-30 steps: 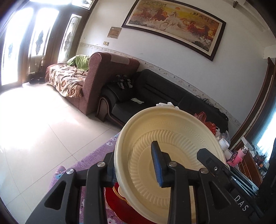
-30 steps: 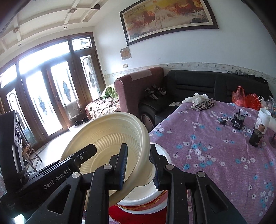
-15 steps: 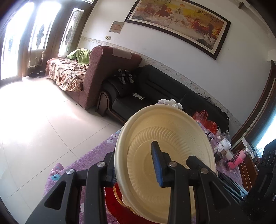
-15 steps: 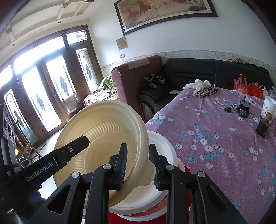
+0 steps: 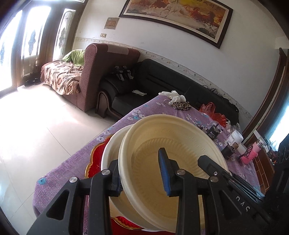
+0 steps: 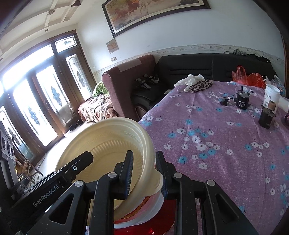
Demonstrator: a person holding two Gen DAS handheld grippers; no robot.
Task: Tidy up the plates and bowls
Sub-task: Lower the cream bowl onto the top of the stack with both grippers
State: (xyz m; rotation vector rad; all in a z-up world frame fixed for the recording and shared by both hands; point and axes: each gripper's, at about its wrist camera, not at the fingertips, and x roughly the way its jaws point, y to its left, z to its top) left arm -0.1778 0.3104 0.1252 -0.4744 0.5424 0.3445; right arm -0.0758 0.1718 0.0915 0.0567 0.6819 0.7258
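A black sofa (image 5: 162,85) and a maroon armchair (image 5: 101,72) line the white wall under a framed horse painting (image 5: 180,16); its small script is too blurred to read. Glazed wooden doors (image 6: 45,101) flood the pale tiled floor (image 5: 36,126) with light. The table (image 6: 225,144) wears a purple cloth with white and blue flowers; red bags (image 6: 247,76), a white jar (image 6: 271,95) and small dark bottles sit at its far end.

At the near edge, the cream bowl (image 5: 171,150) tilts above a stack of a white bowl (image 5: 112,144) and a red gold-rimmed plate (image 5: 95,159). A second ago the bowl was higher against the sofa; now it has sunk close onto the stack.

The left gripper (image 5: 142,173) is clenched on the bowl's near rim, and the right gripper (image 6: 144,171) pinches the opposite rim. The left gripper's body reads "GenRobot.AI" in the right wrist view; the right one shows "DAS", partly cut off.
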